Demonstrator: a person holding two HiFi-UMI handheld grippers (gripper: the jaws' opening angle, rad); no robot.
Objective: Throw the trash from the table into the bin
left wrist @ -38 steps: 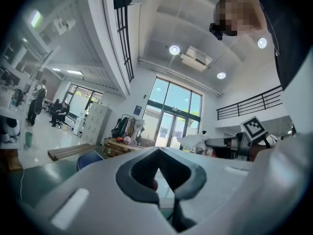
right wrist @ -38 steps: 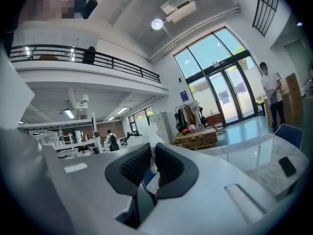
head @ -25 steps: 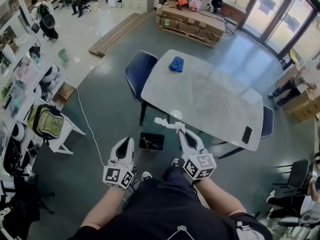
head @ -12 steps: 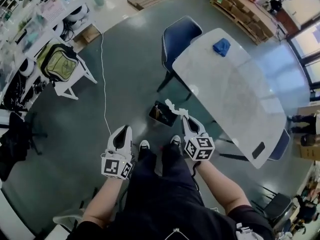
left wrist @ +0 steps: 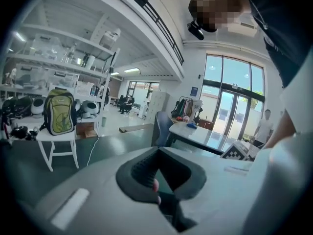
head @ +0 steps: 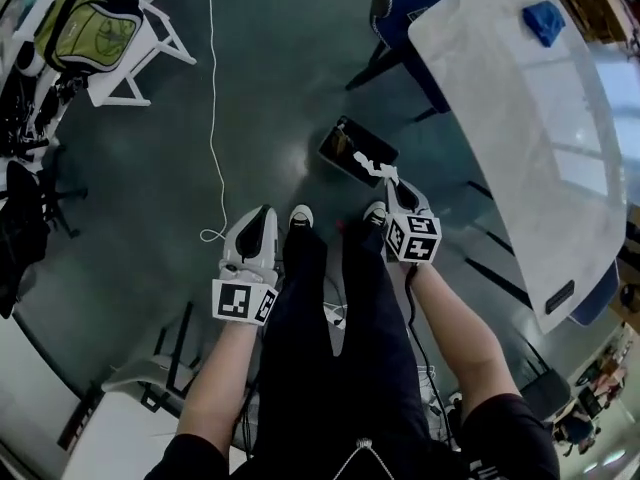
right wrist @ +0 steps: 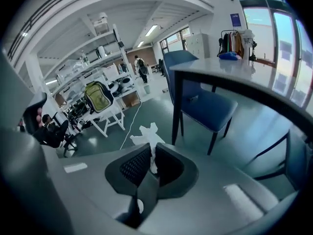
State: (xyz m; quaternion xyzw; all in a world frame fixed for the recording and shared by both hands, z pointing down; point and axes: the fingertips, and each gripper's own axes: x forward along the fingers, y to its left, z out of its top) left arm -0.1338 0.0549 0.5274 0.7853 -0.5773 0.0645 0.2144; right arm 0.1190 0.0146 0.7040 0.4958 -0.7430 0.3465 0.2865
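Observation:
My right gripper (head: 392,178) is shut on a crumpled white tissue (head: 368,162), which sticks out past the jaws in the right gripper view (right wrist: 146,136). In the head view the tissue hangs over the near edge of the black bin (head: 345,143), which stands on the floor beside the table (head: 530,138). A blue cloth (head: 545,20) lies at the table's far end. My left gripper (head: 262,216) is held low to the left of the person's legs, well away from the bin. Its jaws (left wrist: 157,153) are shut with nothing between them.
A blue chair (right wrist: 200,102) stands at the table's near side, just beyond the bin. A white cable (head: 213,98) trails across the floor on the left. A green backpack (head: 85,28) sits on a white stool at the far left. The person's shoes (head: 300,215) are close to the bin.
The view has tipped down and closed in on the bin. My right gripper has carried the tissue from beside the table's edge to the bin's near rim. The left gripper stayed low and shut.

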